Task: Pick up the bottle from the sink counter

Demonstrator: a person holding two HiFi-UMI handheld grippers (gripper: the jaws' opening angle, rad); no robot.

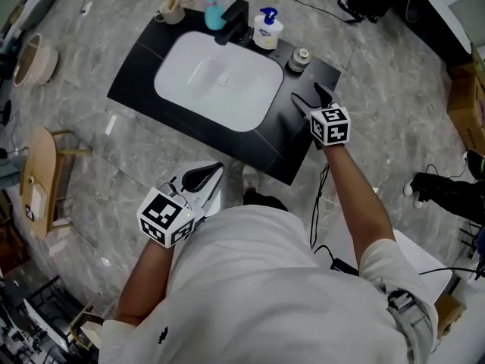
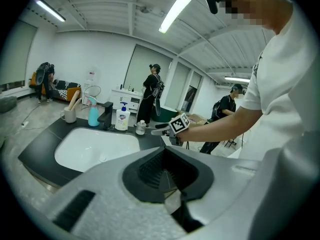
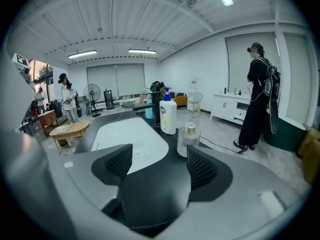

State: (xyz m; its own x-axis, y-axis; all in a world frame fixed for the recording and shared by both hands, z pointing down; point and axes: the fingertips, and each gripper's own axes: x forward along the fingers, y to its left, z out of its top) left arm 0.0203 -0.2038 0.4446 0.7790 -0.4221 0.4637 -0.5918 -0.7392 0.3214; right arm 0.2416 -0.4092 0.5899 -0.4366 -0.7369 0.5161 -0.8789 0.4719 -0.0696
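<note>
right gripper jaws apart, nothing clamped, over the black counter right of centre frame. small clear bottle with metal cap stands upright just past the jaws, upper right of the white basin; contents can't tell. white pump bottle, teal spray bottle and cup holding sticks line the counter's top edge. left gripper jaws together, empty, lower centre.
</note>
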